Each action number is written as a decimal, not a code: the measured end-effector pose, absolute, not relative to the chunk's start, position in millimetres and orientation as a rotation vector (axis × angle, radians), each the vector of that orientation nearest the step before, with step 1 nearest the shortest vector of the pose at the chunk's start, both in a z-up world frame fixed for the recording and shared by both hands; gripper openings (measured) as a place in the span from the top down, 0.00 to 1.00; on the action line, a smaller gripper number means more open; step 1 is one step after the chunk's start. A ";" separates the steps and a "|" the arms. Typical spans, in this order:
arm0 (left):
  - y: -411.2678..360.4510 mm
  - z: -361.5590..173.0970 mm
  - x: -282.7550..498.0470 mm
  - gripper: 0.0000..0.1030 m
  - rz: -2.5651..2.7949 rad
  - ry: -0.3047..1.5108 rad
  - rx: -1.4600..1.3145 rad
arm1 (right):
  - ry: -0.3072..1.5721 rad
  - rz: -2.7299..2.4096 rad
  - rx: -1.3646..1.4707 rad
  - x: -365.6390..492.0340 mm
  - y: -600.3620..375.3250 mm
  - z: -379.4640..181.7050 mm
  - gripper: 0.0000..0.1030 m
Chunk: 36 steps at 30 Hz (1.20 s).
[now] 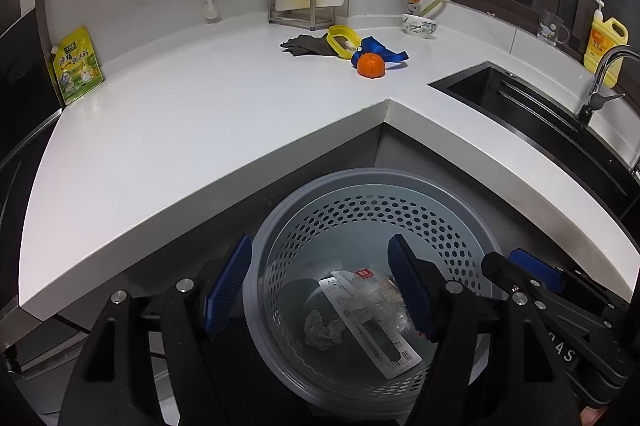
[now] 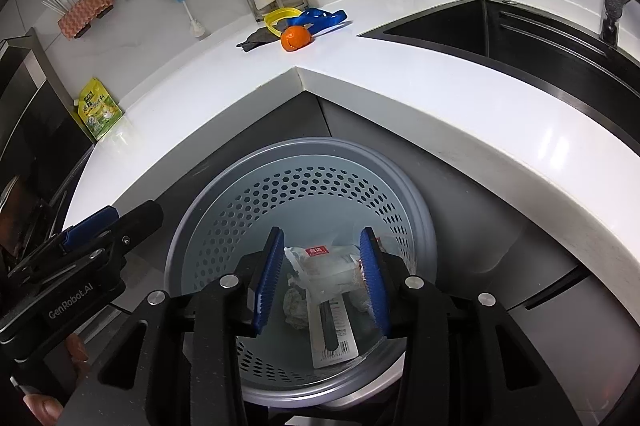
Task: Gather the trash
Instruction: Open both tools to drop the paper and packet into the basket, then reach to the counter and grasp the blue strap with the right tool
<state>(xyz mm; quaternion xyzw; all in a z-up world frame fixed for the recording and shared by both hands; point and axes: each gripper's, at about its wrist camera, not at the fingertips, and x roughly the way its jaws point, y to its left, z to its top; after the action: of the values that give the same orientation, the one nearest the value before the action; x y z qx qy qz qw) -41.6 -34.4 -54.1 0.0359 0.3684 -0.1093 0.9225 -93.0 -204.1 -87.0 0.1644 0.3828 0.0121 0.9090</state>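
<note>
A grey perforated trash basket (image 1: 360, 186) stands on the floor below the counter corner; it also shows in the right wrist view (image 2: 304, 154). Inside lie a clear plastic package with a red label (image 1: 372, 302) (image 2: 332, 266) and a crumpled paper wad (image 1: 322, 330) (image 2: 296, 306). My left gripper (image 1: 320, 286) is open and empty above the basket. My right gripper (image 2: 322, 278) is open and empty above the basket too. On the white counter (image 1: 200, 114) lie an orange peel (image 1: 371, 64) (image 2: 295, 38), a blue strap (image 1: 380, 48) (image 2: 324, 15), a yellow ring (image 1: 342, 38) (image 2: 280, 15) and a dark rag (image 1: 306, 44) (image 2: 254, 40).
A black sink (image 1: 520, 98) (image 2: 480, 26) with a faucet is at the right. A green pouch (image 1: 76, 64) (image 2: 98, 108) leans at the left wall. A patterned bowl (image 1: 420, 24), a cutting board rack (image 1: 294, 0) and a yellow soap bottle (image 1: 604, 42) stand at the back.
</note>
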 end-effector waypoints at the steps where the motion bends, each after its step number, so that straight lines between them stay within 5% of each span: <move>1: -33.9 -54.4 -40.9 0.32 -0.224 0.757 0.073 | 0.790 0.024 0.339 -93.4 -204.0 -87.1 0.61; 20: -27.1 -72.1 -4.9 0.25 -0.191 0.797 0.069 | 0.785 0.011 0.316 -67.2 -216.6 -87.7 0.54; 36: -21.0 -28.5 64.5 0.17 -0.192 0.741 0.005 | 0.704 0.015 0.246 12.3 -239.9 -35.2 0.49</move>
<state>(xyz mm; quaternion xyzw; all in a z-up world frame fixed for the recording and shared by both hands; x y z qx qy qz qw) 64.5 -21.0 -28.5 0.0025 0.3617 -0.0938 0.9276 12.3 -239.9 -35.2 0.1200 0.3440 0.0072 0.9312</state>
